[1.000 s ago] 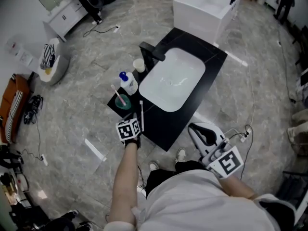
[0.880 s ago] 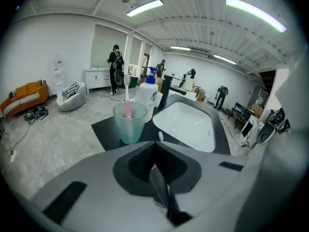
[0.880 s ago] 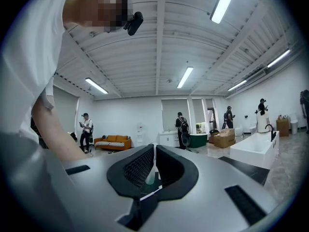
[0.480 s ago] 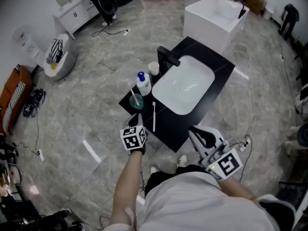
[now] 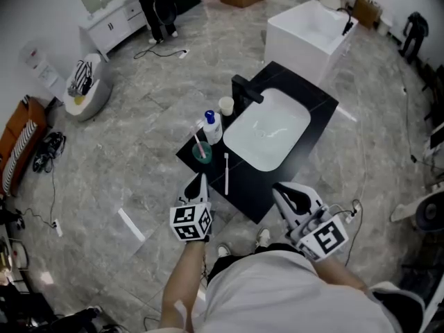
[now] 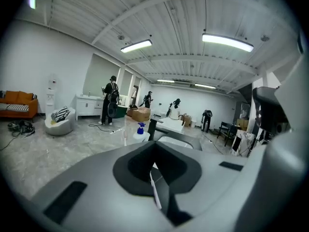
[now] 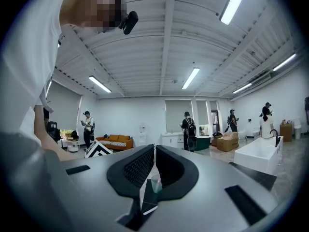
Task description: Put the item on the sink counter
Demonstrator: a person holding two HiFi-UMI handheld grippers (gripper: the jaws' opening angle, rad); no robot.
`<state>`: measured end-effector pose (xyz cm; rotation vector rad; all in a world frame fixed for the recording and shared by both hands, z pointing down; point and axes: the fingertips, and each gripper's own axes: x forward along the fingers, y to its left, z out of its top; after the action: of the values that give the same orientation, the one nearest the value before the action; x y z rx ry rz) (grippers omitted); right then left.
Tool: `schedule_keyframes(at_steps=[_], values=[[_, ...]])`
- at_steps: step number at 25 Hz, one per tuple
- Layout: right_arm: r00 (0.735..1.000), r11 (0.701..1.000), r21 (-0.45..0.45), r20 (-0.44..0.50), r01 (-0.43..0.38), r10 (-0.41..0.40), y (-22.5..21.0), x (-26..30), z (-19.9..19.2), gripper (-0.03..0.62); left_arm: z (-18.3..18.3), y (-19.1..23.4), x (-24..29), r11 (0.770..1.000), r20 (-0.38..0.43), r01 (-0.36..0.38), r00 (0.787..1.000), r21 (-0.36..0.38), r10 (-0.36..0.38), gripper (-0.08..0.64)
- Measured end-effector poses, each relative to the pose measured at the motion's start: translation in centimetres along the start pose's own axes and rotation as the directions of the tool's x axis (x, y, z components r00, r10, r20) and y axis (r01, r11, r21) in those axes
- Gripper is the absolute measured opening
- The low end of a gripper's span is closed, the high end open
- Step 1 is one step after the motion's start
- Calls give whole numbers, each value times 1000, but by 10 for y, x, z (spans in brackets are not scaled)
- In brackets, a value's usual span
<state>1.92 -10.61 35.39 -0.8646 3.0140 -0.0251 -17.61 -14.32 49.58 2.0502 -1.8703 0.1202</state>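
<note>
A white toothbrush (image 5: 226, 173) lies on the black sink counter (image 5: 295, 82) at its near left corner, beside the white basin (image 5: 267, 130). My left gripper (image 5: 199, 180) hangs over the floor just short of the counter's edge, shut and empty, a little apart from the toothbrush. In the left gripper view the toothbrush (image 6: 156, 187) shows as a thin white line through the gap below the left gripper's (image 6: 154, 144) touching tips. My right gripper (image 5: 277, 187) is held near my body at the counter's near right, shut with nothing in it; its tips meet in the right gripper view (image 7: 154, 148).
A green cup holding a pink toothbrush (image 5: 202, 151), a blue-capped bottle (image 5: 212, 126), a pale cup (image 5: 226, 105) and a black faucet (image 5: 246, 91) stand along the counter's left side. A white bathtub (image 5: 309, 37) sits behind. Cables cross the marble floor; people stand far off.
The left gripper let go of the toothbrush and drew back from the counter toward my body. The toothbrush stays lying on the counter. The right gripper has hardly moved.
</note>
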Motion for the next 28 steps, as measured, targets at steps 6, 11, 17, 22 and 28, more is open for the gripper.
schedule_keyframes(at_steps=[6, 11, 17, 22, 28], values=[[1000, 1000, 20, 6, -4, 4, -4, 6, 2, 40, 29, -14, -37, 997, 86, 41, 995, 64, -46, 2], [1000, 1000, 22, 18, 1, -1, -7, 10, 9, 40, 59, -30, -65, 992, 164, 68, 983, 108, -85, 2], [999, 999, 36, 34, -7, 6, -5, 20, 15, 40, 84, -40, -89, 990, 244, 103, 962, 101, -125, 2], [999, 999, 45, 31, -15, 14, 2, 23, 11, 40, 89, -44, -104, 988, 279, 117, 950, 104, -142, 2], [1000, 1000, 21, 21, -9, 8, 8, 26, 15, 40, 96, -41, -107, 986, 300, 133, 941, 95, -156, 2]])
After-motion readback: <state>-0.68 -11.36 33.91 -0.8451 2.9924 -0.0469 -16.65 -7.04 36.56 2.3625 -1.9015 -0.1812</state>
